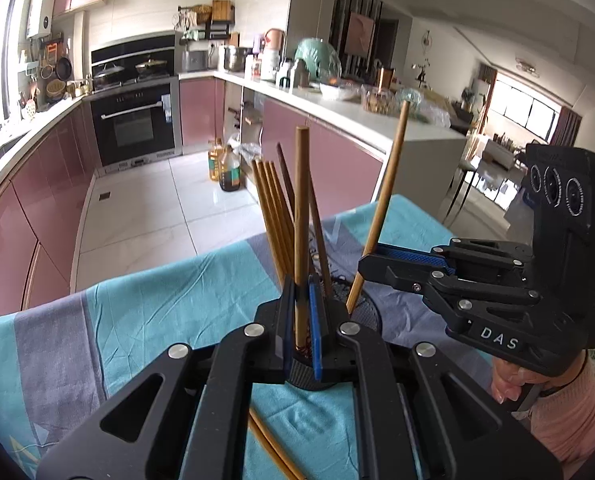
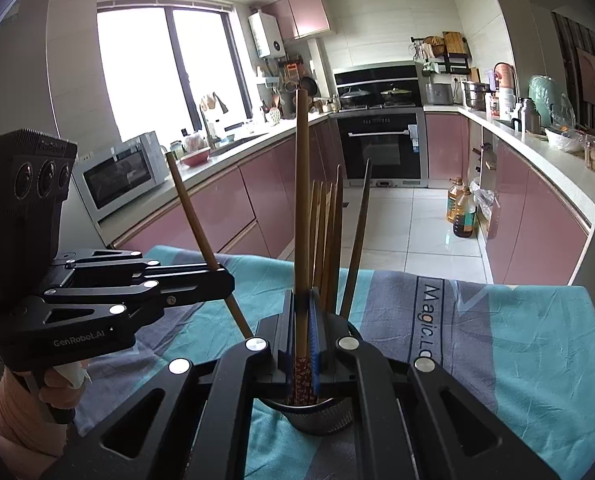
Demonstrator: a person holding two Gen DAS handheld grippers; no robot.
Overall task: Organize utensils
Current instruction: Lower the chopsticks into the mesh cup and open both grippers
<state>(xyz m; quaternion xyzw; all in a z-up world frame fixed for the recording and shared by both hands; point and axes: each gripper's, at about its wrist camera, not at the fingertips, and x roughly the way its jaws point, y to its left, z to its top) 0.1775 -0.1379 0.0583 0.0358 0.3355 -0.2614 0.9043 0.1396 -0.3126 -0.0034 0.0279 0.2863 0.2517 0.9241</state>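
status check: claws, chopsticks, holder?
Left claw and right claw each shut on a chopstick. Both over the holder. Loose chopsticks on the cloth.

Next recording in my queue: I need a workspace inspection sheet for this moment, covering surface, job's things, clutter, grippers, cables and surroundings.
Surface: table under a teal and grey cloth, wrinkled.
Job's things: dark mesh utensil holder on the cloth, with several chopsticks standing in it; two loose chopsticks lying on the cloth.
Clutter: nothing seen on the cloth besides these.
Grippers: left hand-held gripper shut on an upright chopstick over the holder; right hand-held gripper shut on a chopstick whose patterned lower end sits in the holder.
Cables: nothing seen.
Surroundings: kitchen with pink cabinets, built-in oven, microwave, oil bottles on the tiled floor.
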